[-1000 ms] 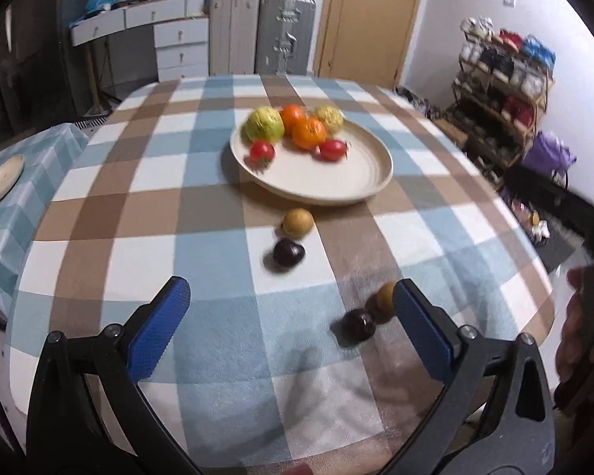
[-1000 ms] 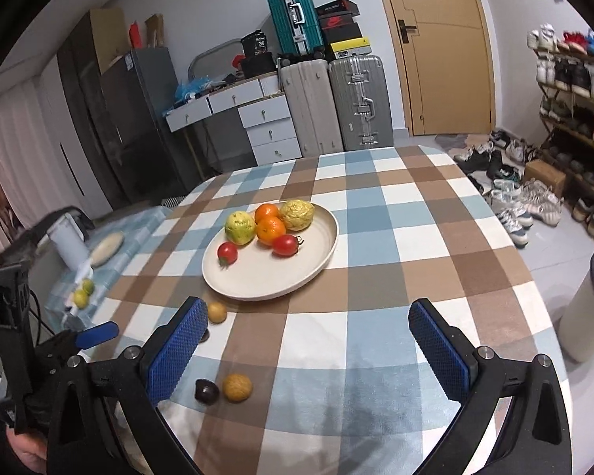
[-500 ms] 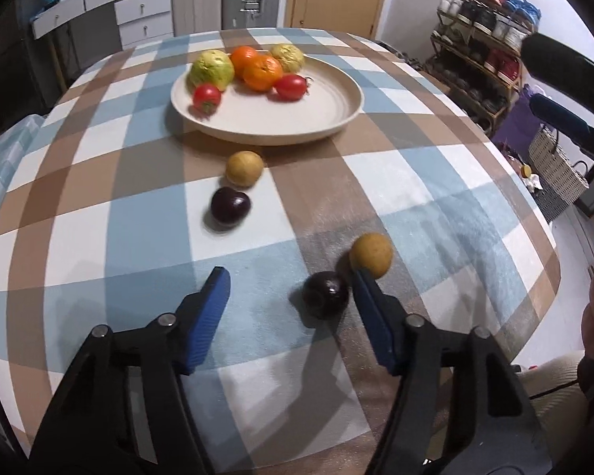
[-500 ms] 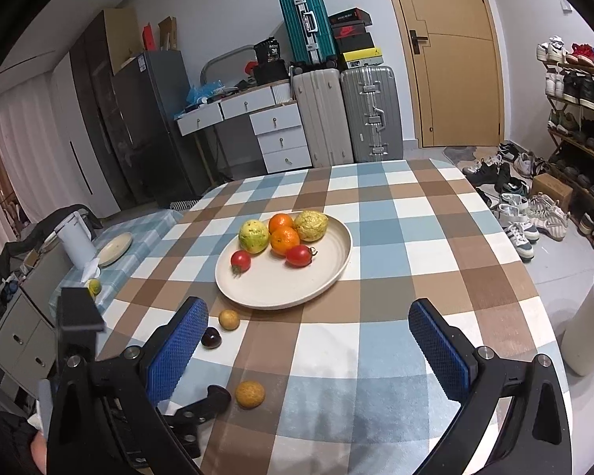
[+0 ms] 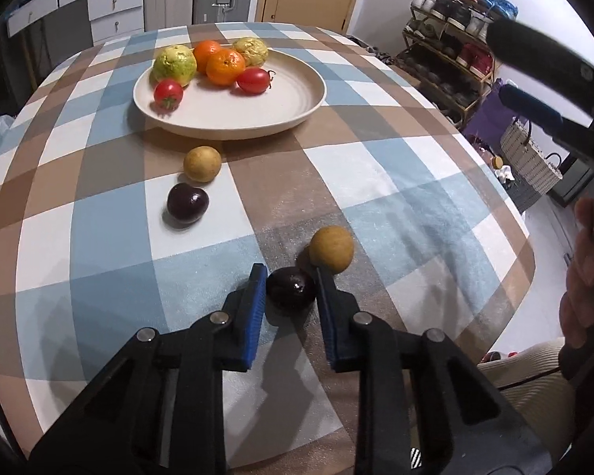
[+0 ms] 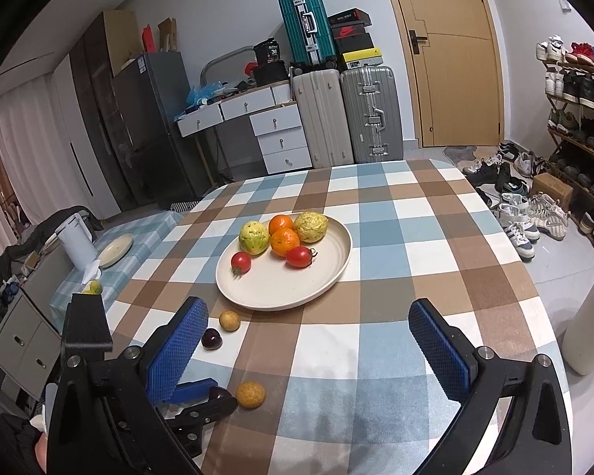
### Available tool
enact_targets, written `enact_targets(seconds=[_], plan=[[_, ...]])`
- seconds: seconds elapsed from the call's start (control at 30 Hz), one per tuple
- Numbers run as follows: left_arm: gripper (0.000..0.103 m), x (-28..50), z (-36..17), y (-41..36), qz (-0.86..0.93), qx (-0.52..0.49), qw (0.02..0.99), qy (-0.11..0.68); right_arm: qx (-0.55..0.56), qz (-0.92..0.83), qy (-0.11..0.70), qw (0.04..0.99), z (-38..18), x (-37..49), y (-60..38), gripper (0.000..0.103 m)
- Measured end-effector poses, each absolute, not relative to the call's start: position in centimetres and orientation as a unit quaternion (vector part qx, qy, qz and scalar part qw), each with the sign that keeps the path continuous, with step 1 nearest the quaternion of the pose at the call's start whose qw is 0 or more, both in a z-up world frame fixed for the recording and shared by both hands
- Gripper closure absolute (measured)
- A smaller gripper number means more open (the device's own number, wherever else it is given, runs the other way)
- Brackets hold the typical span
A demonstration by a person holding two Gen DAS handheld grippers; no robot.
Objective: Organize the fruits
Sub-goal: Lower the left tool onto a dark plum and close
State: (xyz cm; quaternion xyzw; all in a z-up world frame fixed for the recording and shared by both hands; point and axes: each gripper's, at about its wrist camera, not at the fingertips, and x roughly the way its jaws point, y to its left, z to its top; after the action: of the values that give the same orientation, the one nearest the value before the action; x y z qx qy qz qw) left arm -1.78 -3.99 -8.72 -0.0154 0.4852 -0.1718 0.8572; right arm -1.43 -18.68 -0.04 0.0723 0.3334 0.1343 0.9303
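- My left claw (image 5: 291, 283) has just been closing, and its blue pads now pinch the nearer dark purple round fruit (image 5: 291, 288), which sits on the checked blue, brown and white tablecloth (image 5: 99, 237) near the table's front edge.
- My right claw (image 6: 309, 340) hangs spread wide above the cloth with nothing between its blue textured pads.
- Done so far, as I judge it: the wide cream ceramic plate (image 5: 297, 107) already carries six fruits, namely a green-yellow guava-like fruit (image 5: 174, 65), two oranges (image 5: 219, 61), a knobbly yellow fruit (image 5: 250, 50) and two small red tomatoes (image 5: 210, 87).
- Left to do: four small fruits lie off the plate. The one I grip, a tan round fruit (image 5: 331, 249) just behind it and seemingly touching it, then a second dark purple fruit (image 5: 187, 203) and a second tan one (image 5: 202, 163) close together just in front of the plate.
- So I reckon the job is past halfway, with this purple fruit gripped but not yet lifted.
- Writing: the right view shows "36" on a black tub (image 6: 271, 53) atop the desk, and a swoosh logo on a red-and-black shoebox (image 6: 346, 31); other box lettering is too small to read.
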Motion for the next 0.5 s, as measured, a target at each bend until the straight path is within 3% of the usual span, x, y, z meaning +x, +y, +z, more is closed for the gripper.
enact_targets(seconds=[0.5], plan=[[0.081, -2.1, -5.2, -1.2, -0.15, -0.047, 0.884, 0.441, 0.079, 0.13, 0.349, 0.925, -0.8, -1.2, -18.5, 0.0]])
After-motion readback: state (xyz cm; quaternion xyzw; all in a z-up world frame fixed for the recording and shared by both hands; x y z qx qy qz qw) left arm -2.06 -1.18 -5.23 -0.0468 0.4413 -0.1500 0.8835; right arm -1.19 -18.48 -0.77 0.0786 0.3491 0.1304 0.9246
